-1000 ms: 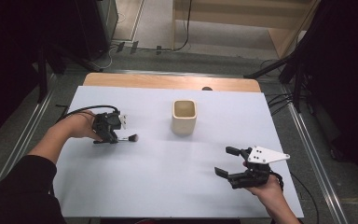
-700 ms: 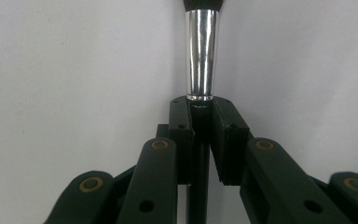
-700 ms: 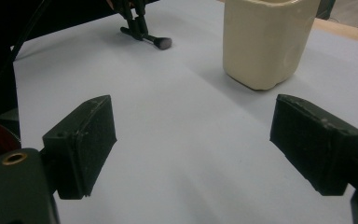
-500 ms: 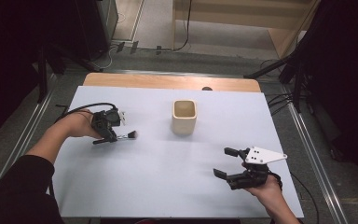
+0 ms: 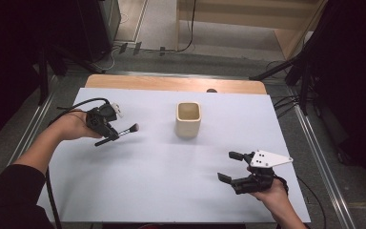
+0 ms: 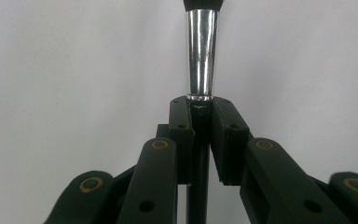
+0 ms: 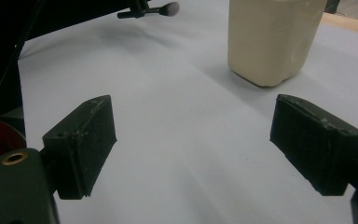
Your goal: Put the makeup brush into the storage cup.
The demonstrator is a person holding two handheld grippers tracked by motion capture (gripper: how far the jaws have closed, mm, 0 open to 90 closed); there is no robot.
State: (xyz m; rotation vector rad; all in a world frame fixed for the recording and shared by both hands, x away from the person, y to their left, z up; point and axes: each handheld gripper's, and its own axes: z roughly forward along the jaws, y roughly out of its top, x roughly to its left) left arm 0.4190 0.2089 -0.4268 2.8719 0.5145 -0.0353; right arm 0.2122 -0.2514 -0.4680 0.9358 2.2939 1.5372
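With the left claw (image 5: 110, 135) clamped tight on the brush (image 5: 126, 130) just above the surface (image 5: 162, 191), left of the cup (image 5: 188, 119), carry it over the rim, handle down, while the right claw (image 5: 232, 167) waits wide open, holding nothing.

A desk (image 5: 171, 181) covered by a pale white sheet, with a strip of bare wood showing along its far edge. One cream, square-mouthed cup (image 5: 188, 119) stands upright on the sheet, a little beyond the middle, casting a soft shadow beside it.
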